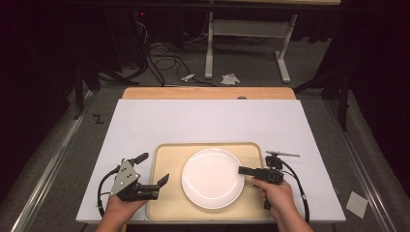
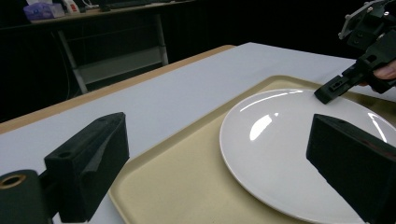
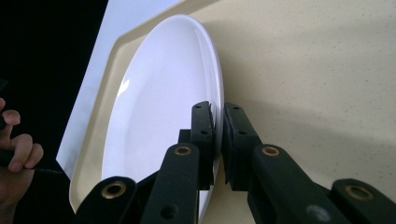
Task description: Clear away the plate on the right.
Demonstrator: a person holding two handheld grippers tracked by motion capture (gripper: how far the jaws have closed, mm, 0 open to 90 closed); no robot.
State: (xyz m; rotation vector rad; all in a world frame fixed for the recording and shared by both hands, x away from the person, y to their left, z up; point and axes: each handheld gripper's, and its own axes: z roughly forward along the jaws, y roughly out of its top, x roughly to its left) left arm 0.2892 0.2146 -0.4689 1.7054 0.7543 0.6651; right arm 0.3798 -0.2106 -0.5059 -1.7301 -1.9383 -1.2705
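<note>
The white plate (image 1: 212, 178) lies flat in the beige tray (image 1: 167, 200) on the white counter (image 1: 203, 121). The right tool (image 3: 217, 122) is clamped on the plate's near-right rim, one jaw above and one below, so I judge the grasp is done. Lifting or moving the plate is left. The left tool (image 1: 153, 170) waits with jaws apart, just beside the tray's left edge, holding nothing.

Overhead light falls on the white rectangular table sheet (image 1: 208, 121); the room beyond, from 9 through 12 to 3 o'clock, is near black. Glare streaks on the glossy round white plate (image 2: 280, 149). High view soft, grainy. Near black jaws in both gripper views are slightly blurred.
</note>
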